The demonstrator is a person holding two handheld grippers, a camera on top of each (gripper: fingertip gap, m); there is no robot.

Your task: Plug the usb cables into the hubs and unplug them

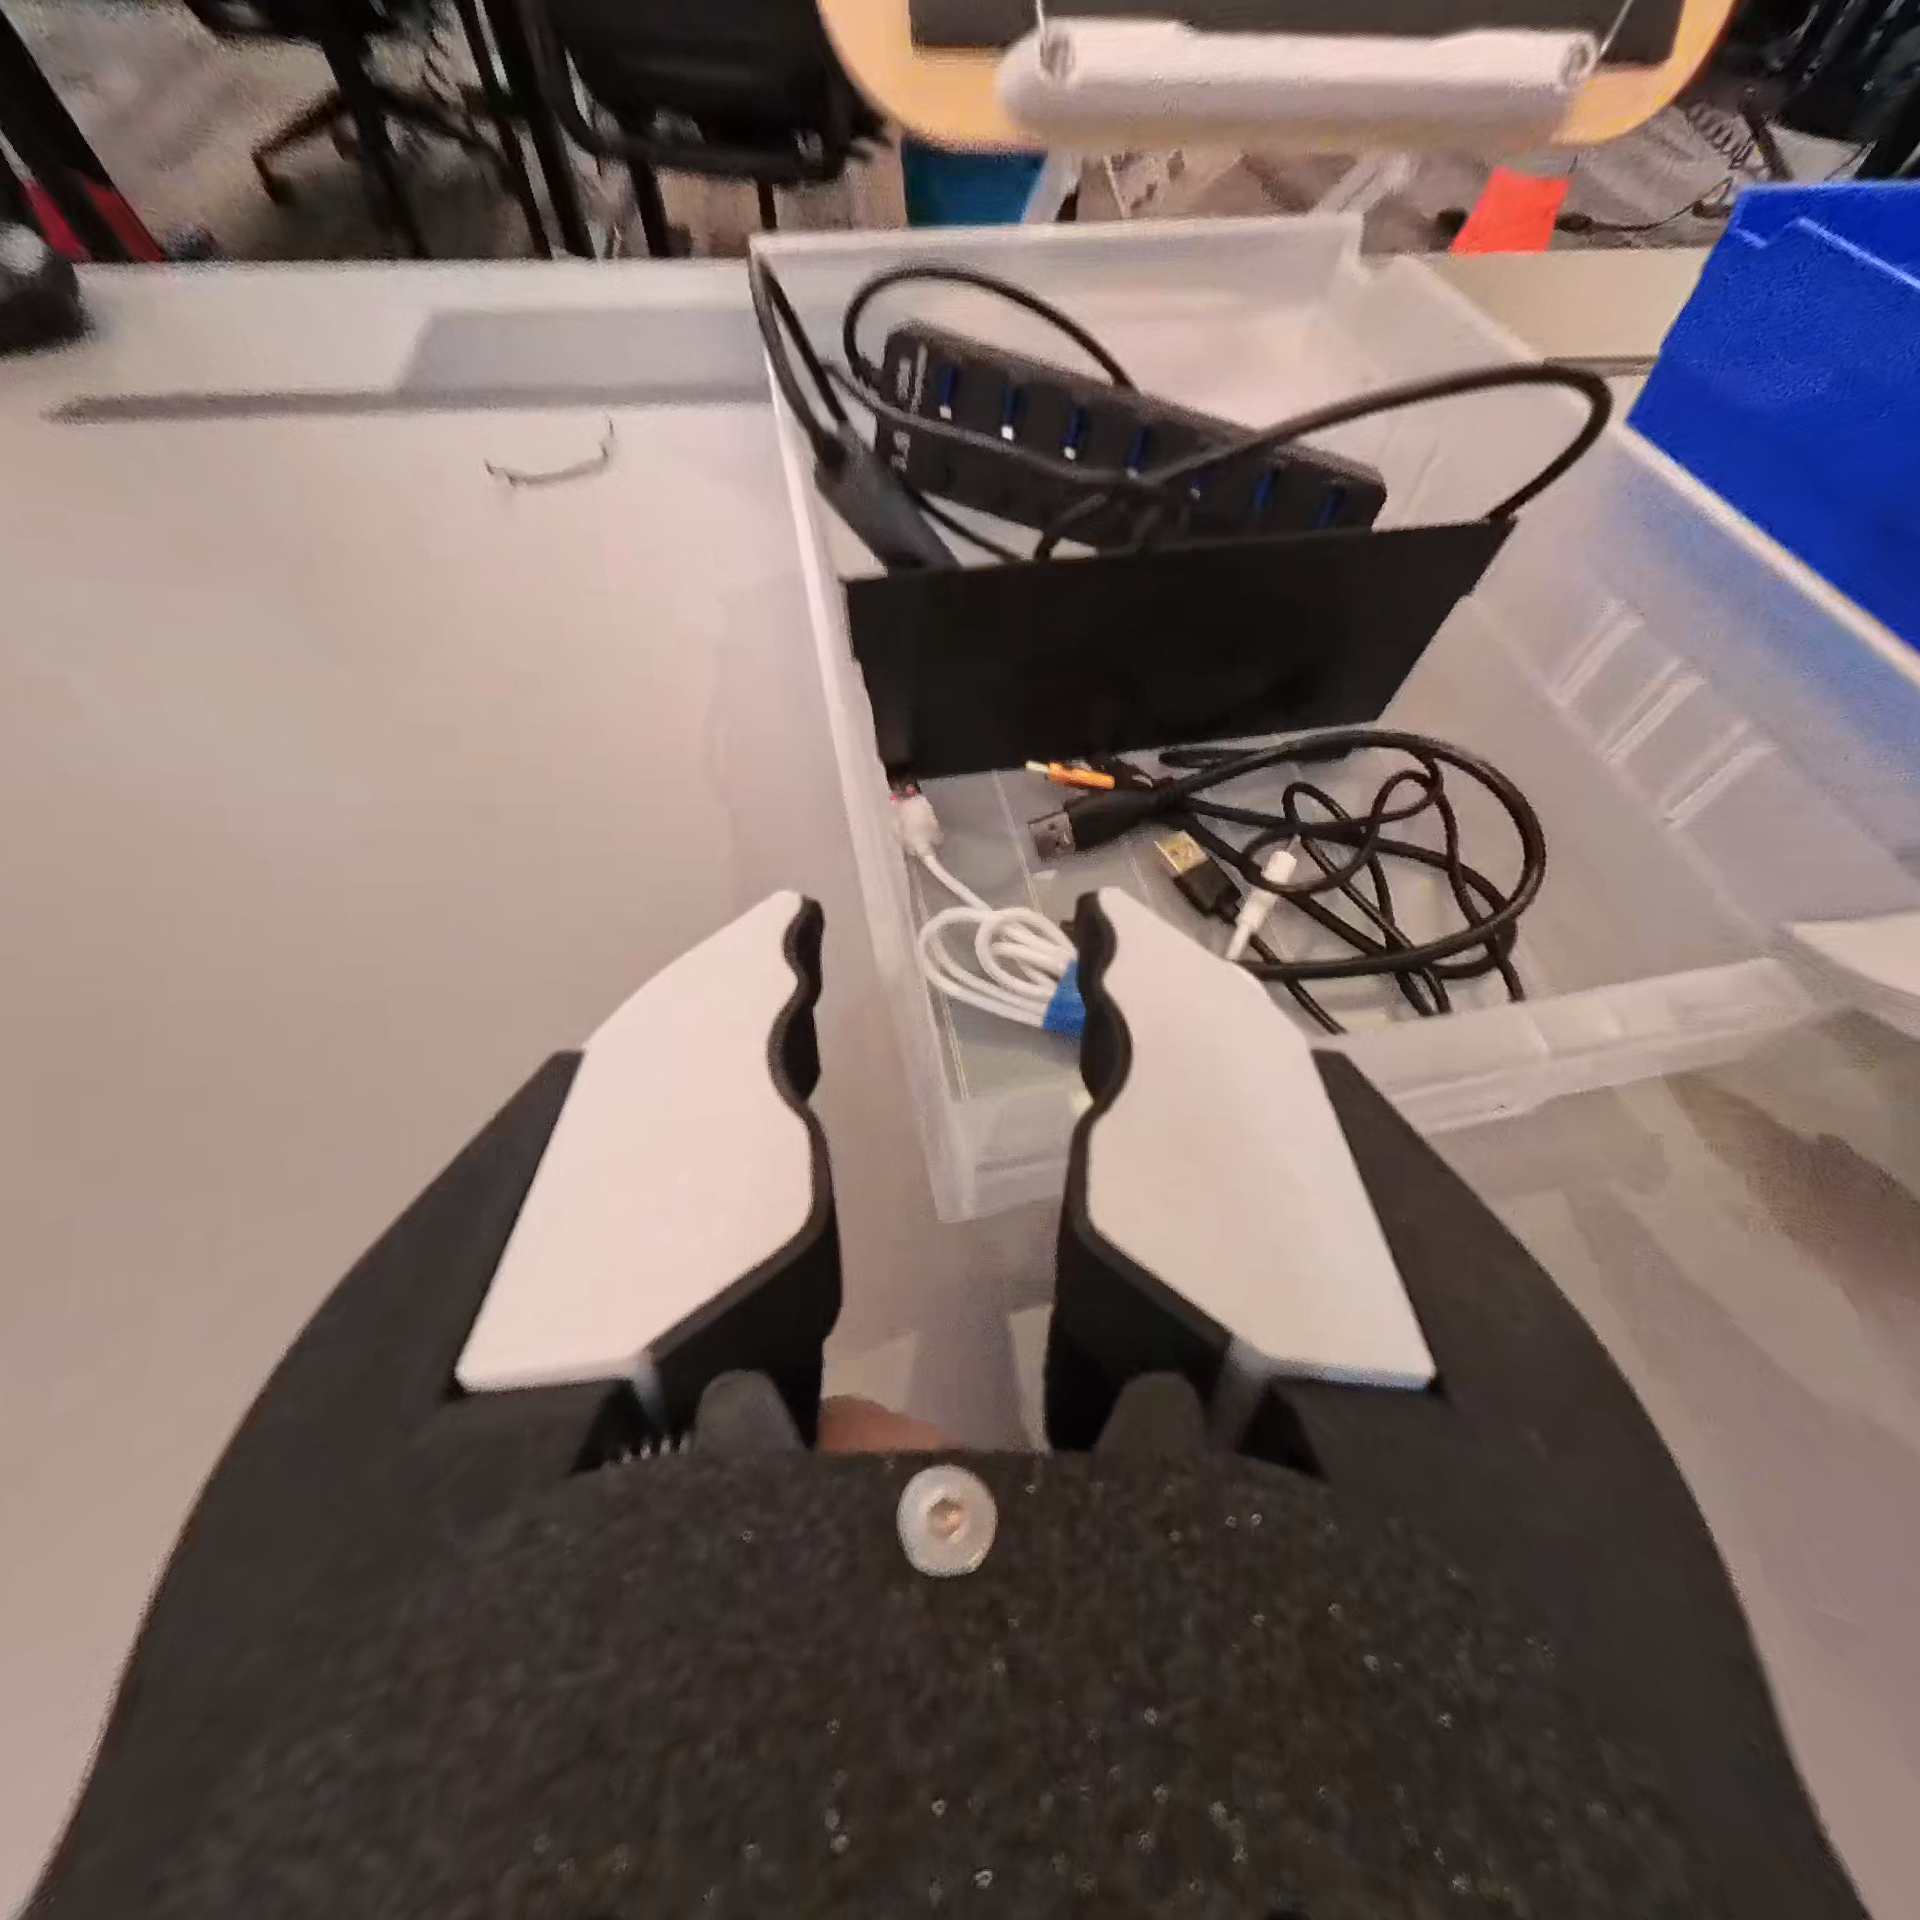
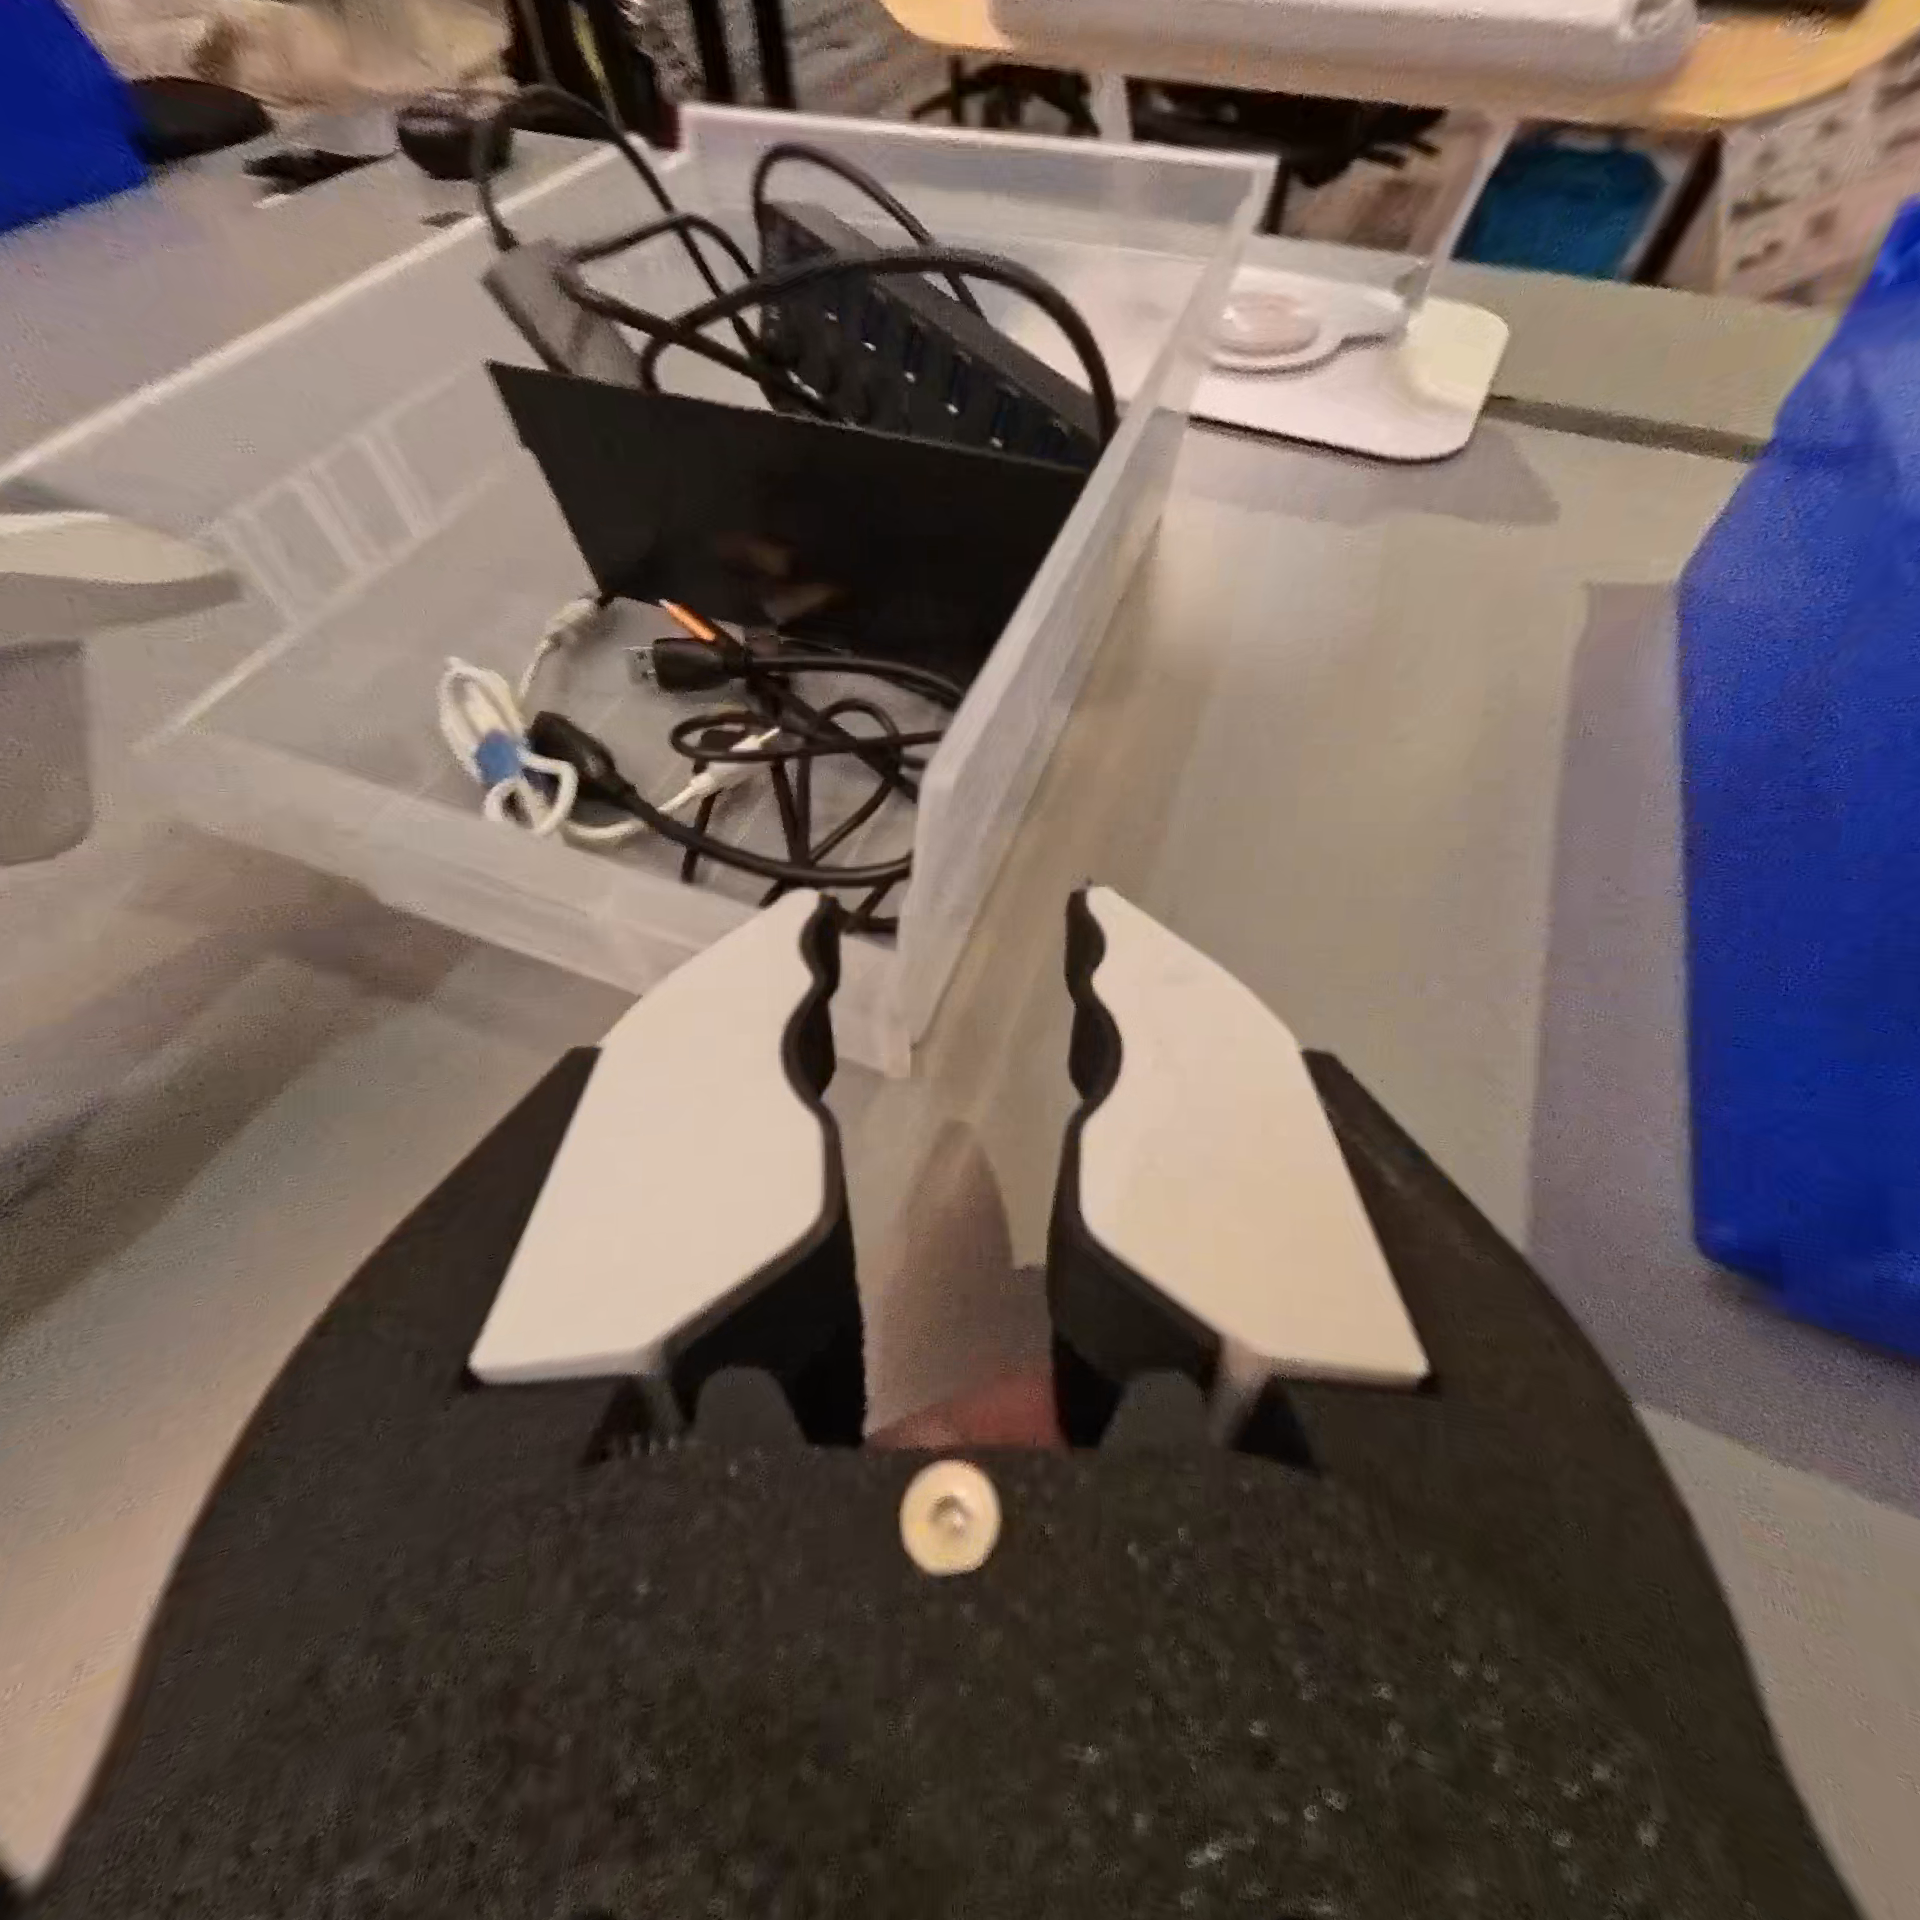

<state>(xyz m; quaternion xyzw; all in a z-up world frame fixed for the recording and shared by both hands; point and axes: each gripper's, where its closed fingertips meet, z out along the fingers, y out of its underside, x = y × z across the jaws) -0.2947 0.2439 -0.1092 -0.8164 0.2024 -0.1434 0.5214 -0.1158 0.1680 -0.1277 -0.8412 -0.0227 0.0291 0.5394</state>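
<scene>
Left gripper (image 1: 945, 914) hovering at the near left corner of the clear bin (image 1: 1621, 1013), jaws parted moderately, nothing between them. Right gripper (image 2: 945, 914) at the near right corner, straddling the bin wall (image 2: 1049, 665) in view, jaws likewise parted and empty.

Inside the bin, split by a black divider (image 1: 1153, 644): far compartment holding a long black hub (image 1: 1132, 436) with a row of blue ports, propped at a slant, plus a smaller dark hub (image 1: 883, 499) leaning against the left wall, both trailing their own black leads. Near compartment holding the loose cables: a coiled white cable (image 1: 992, 956) bound with a blue tie, a black USB plug (image 1: 1081, 826) lying free, a gold-tipped plug (image 1: 1195, 868), and a tangle of black cable (image 1: 1423, 862).

Nothing plugged in yet, judging by the free plugs; first pick still ahead.

Risks from here:
- tangled black loops likely to drag neighbours up along with any plug lifted
- slanted hub, unsupported, liable to slide or tip under insertion force unless braced by the other gripper
- tall wall and divider crowding the approach, so a clipped rim could shove the bin across the desk (image 1: 364, 727)
- plug gripped askew likely to miss a port
</scene>
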